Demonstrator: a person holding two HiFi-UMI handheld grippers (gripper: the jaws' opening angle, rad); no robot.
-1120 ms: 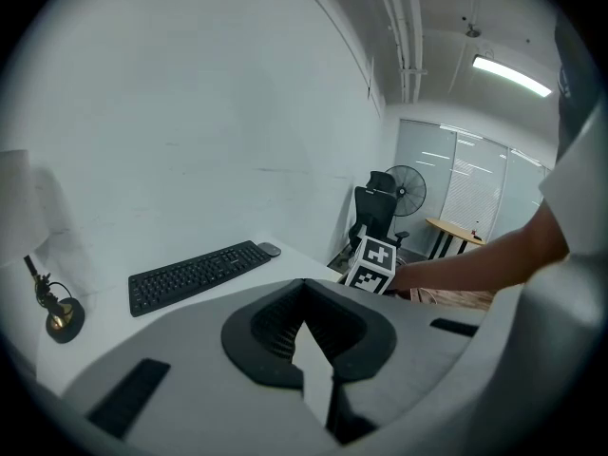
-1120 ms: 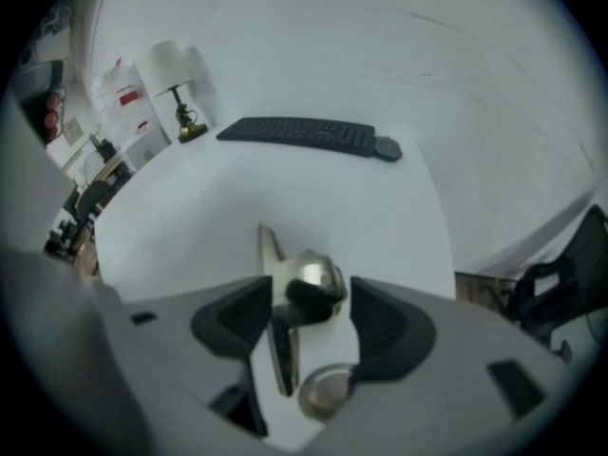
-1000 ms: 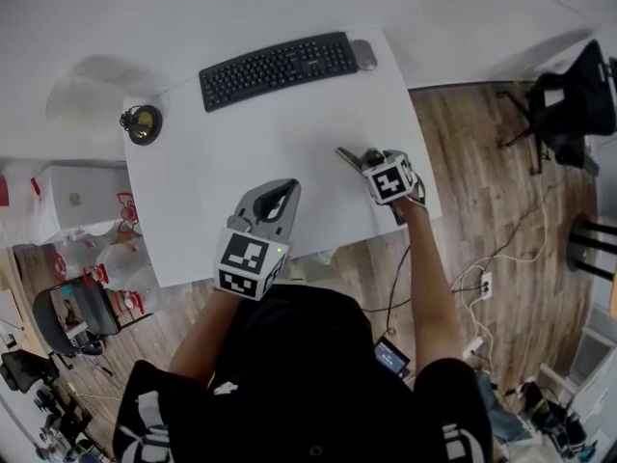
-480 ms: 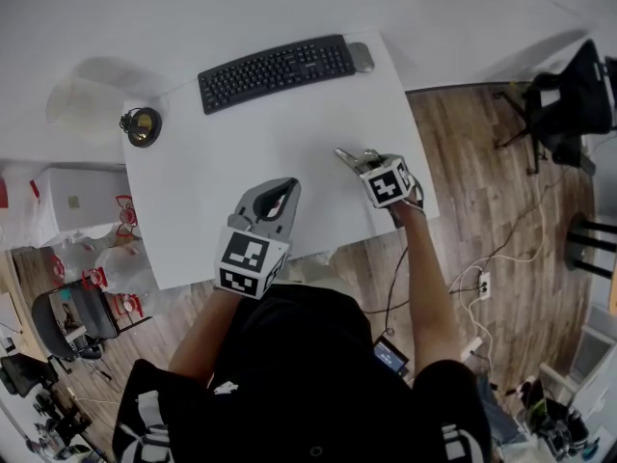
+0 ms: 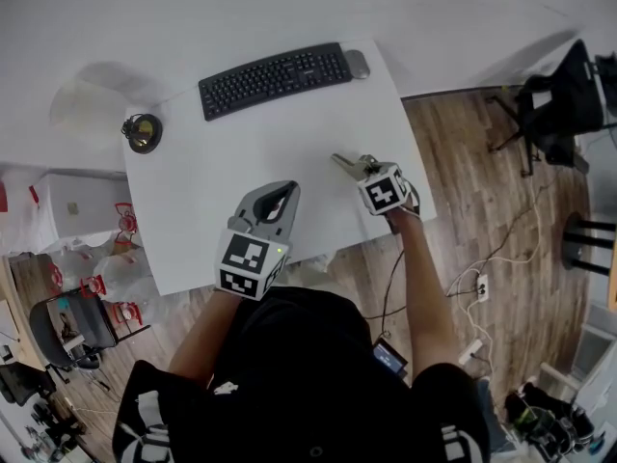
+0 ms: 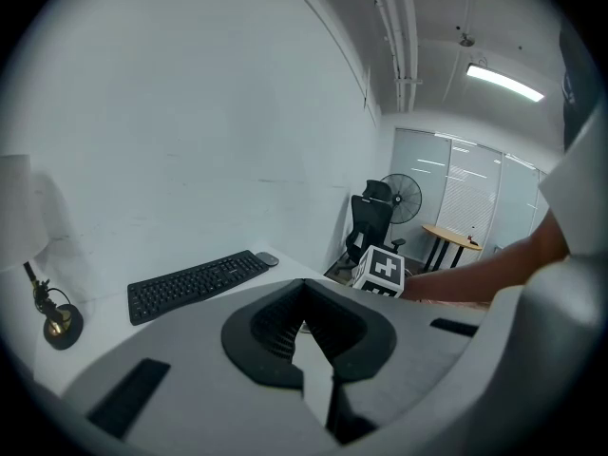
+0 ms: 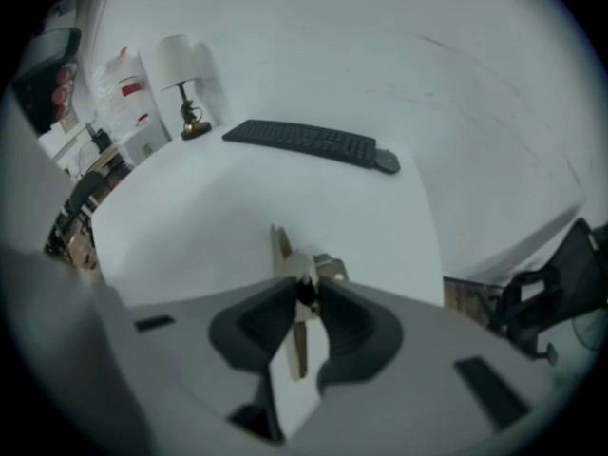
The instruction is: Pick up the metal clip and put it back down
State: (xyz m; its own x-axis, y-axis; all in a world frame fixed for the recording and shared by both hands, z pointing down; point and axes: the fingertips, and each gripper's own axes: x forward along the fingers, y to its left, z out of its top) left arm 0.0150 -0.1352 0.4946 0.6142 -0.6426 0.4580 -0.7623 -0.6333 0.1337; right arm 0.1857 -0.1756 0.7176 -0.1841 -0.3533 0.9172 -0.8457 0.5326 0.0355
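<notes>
The metal clip (image 5: 343, 162) lies on the white table (image 5: 222, 220) near its right edge, a silver handle sticking out toward the keyboard. My right gripper (image 5: 362, 170) points steeply down over it. Its jaws have just been closing and now pinch the clip (image 7: 284, 251) between the pads, with the right gripper (image 7: 306, 291) shut on it. My left gripper (image 5: 278, 199) hovers over the table's front edge, apart from the clip. In the left gripper view, the left gripper (image 6: 306, 329) has its jaws together with nothing between them.
A black keyboard (image 5: 275, 73) and a grey mouse (image 5: 357, 64) lie along the far edge. A small brass lamp (image 5: 143, 129) stands at the far left corner. Wooden floor with cables (image 5: 482, 278) lies right of the table, and an office chair (image 5: 564, 104) stands beyond.
The right gripper has shifted slightly left and toward me, and its jaws have closed onto the clip. The left gripper has stayed put.
</notes>
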